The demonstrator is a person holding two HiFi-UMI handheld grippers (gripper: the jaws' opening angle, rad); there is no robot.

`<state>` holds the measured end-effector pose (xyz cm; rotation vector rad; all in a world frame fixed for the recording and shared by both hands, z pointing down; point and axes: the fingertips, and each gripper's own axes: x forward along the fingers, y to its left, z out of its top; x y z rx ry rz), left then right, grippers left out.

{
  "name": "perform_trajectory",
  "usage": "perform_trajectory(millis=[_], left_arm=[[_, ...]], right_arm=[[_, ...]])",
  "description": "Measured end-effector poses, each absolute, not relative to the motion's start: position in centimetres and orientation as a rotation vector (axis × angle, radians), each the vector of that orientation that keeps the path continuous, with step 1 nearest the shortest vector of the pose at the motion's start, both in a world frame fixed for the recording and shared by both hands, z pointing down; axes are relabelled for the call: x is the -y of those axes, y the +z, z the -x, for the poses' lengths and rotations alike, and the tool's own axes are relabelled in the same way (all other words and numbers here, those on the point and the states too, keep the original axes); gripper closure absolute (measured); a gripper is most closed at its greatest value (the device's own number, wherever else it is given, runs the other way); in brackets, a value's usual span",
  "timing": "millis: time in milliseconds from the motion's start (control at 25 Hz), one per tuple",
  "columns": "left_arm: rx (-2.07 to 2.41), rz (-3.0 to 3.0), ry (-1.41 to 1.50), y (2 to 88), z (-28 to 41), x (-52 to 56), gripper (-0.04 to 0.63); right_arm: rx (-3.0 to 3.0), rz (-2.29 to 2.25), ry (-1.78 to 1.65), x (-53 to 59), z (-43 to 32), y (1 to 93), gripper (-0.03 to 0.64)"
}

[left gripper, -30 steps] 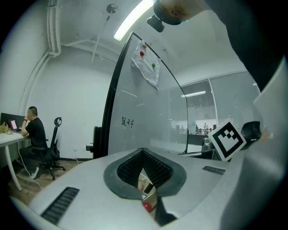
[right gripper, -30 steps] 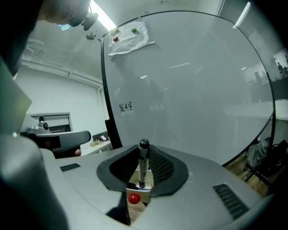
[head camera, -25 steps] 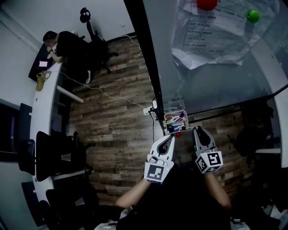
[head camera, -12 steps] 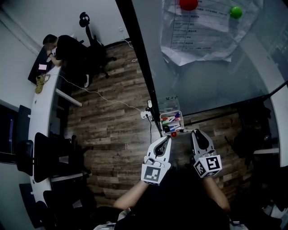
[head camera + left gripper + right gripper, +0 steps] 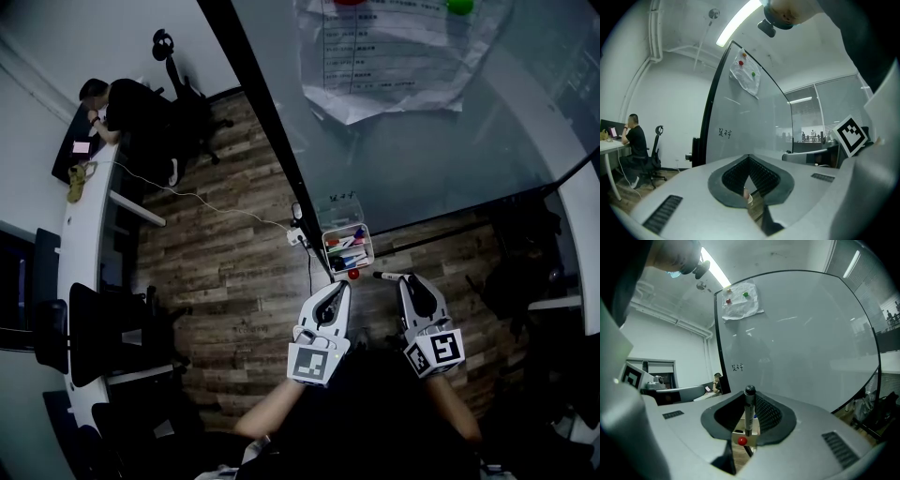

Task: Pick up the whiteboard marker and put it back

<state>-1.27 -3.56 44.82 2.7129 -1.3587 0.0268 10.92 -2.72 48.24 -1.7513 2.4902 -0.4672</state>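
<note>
A dark whiteboard marker (image 5: 388, 276) is clamped in my right gripper (image 5: 409, 279) and sticks out to the left of its tips. In the right gripper view the marker (image 5: 749, 414) stands upright between the pads, cap end up. The clear marker tray (image 5: 348, 249) with several coloured markers hangs on the whiteboard (image 5: 431, 150), a little ahead and left of that gripper. A red magnet (image 5: 353, 274) sits just under the tray. My left gripper (image 5: 341, 287) hovers below the tray, its jaws together with nothing in them.
A sheet of paper (image 5: 394, 56) is pinned high on the board by magnets. A person (image 5: 122, 103) sits at a long white desk (image 5: 80, 234) far left, with office chairs (image 5: 112, 328) nearby. A cable and power strip (image 5: 298, 234) lie on the wooden floor.
My right gripper has drawn back from the tray with the marker in it, which now shows clear of the tray. The left gripper has stayed put.
</note>
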Motion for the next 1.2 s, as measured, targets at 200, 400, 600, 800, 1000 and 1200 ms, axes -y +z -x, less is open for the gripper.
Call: perform_trajectory(millis=[200,400,600,800,1000,1200], left_arm=[[1.354,-2.720,0.043,45.14,0.85,3.39,0.588],[1.347,-2.709,0.042,45.28,0.67,3.42,0.588],[1.348,-2.691,0.042,45.65,0.93,3.68,0.588],[1.349,-2.722,0.072,45.55,0.88,3.66,0.588],[1.348,-2.721,0.077,45.76,1.08,3.64,0.588],[1.353,-2.712,0.062,45.65,1.33,3.80,0.588]], right_arm=[[-2.501,1.756,-0.476,2.07,-10.96,48.83,0.538],[-2.517,1.732,-0.449,2.34,-10.75,48.34,0.538],[-2.511,1.732,-0.448,2.42,-10.79,48.27,0.538],[-2.510,1.737,-0.454,2.42,-10.81,48.45,0.538],[-2.510,1.736,-0.455,2.49,-10.68,48.43,0.538],[-2.512,1.736,-0.465,2.58,-10.46,48.49,0.538]])
